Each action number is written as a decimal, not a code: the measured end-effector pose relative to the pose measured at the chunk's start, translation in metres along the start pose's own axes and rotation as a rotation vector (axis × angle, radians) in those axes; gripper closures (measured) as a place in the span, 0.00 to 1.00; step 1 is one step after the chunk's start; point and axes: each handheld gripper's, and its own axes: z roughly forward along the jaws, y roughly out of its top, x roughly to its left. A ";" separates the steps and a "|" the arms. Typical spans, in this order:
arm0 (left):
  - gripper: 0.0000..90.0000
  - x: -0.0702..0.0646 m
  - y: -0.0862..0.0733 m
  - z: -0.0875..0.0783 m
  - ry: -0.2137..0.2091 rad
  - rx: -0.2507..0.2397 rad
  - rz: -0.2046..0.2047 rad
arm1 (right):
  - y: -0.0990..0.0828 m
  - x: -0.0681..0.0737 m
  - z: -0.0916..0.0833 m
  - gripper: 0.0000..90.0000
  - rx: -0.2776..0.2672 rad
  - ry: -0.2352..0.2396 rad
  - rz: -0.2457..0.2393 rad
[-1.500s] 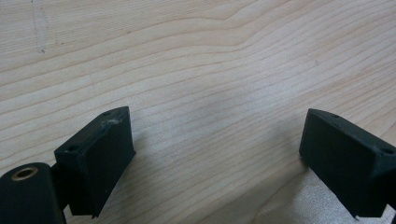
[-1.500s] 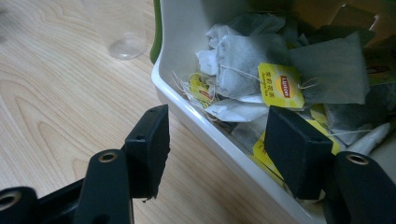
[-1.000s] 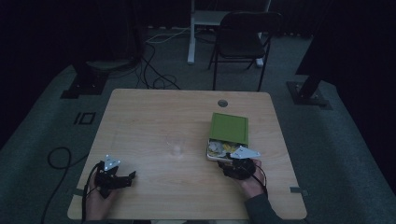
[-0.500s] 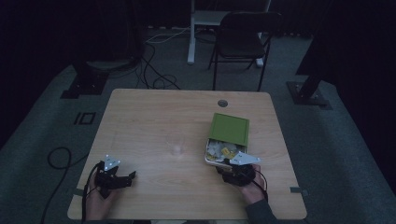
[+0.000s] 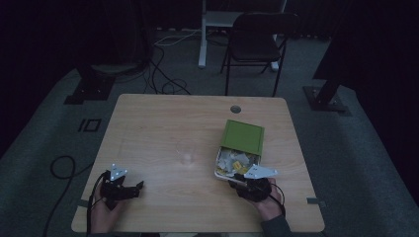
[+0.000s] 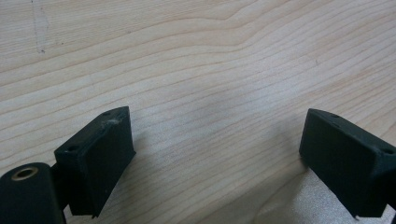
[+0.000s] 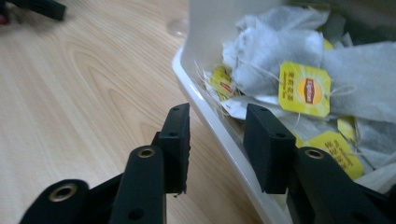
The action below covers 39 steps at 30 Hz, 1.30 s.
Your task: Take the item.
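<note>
Down at the near edge of the desk (image 5: 163, 113) the two hands sit well apart. The left gripper (image 5: 129, 187) rests by the near left corner, lying low over bare wood, its jaws spread wide with nothing between them; the left gripper view has only wood grain in the gap.

Toward the near right corner the right gripper (image 5: 236, 178) points away from the person at the near rim of the box (image 7: 219, 126). Its jaws have just been closing and now straddle that white rim, one pad outside over the desk, the other inside over the contents. A gap shows on each side of the rim, so the pads are not yet pressing on it.

The box is a shallow white tray full of tea bags (image 7: 275, 60), crumpled white paper with strings and yellow tags (image 7: 304, 88). Its green lid (image 5: 242, 137) stands open, tilted back from the far side.

Left of the box, near the middle of the desk, stands a clear glass (image 5: 188, 151). Beyond the far edge are a dark chair (image 5: 257, 44) and cables (image 5: 165, 74) on the floor.
</note>
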 end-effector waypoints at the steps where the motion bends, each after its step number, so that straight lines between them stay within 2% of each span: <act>1: 0.12 0.000 0.000 0.000 0.000 0.000 0.000 | 0.001 0.001 -0.001 0.68 -0.013 -0.002 -0.002; 3: 0.12 0.000 0.000 0.000 0.000 0.000 0.000 | 0.006 0.005 -0.004 0.69 -0.043 -0.019 -0.006; 5: 0.12 0.000 0.000 0.000 0.000 0.000 0.000 | 0.013 0.009 -0.006 0.69 -0.076 -0.063 -0.022; 10: 0.12 0.000 0.000 0.000 0.001 0.000 -0.001 | 0.022 0.013 -0.001 0.72 -0.107 -0.127 -0.010; 15: 0.12 0.000 0.000 0.000 0.001 0.000 -0.001 | 0.026 0.015 0.009 0.74 -0.099 -0.166 -0.010; 18: 0.12 0.000 0.000 0.000 0.001 0.000 -0.001 | 0.028 0.017 0.016 0.65 -0.089 -0.206 -0.004; 20: 0.12 0.000 0.000 0.000 0.001 0.000 -0.002 | 0.028 0.018 0.017 0.64 -0.086 -0.218 -0.006; 23: 0.12 0.000 0.000 0.000 0.001 0.000 -0.002 | 0.030 0.020 0.024 0.61 -0.057 -0.265 -0.033; 27: 0.12 0.000 0.000 0.000 0.002 0.000 -0.003 | 0.031 0.018 0.028 0.60 -0.041 -0.290 -0.036; 32: 0.12 -0.001 0.000 0.000 0.003 0.000 -0.003 | 0.031 0.016 0.029 0.68 -0.026 -0.305 -0.033; 37: 0.12 -0.001 0.000 0.000 0.003 0.000 -0.004 | 0.033 0.013 0.023 0.88 -0.028 -0.299 -0.024; 39: 0.12 -0.001 0.000 0.000 0.003 0.000 -0.004 | 0.033 0.012 0.022 0.91 -0.027 -0.291 -0.017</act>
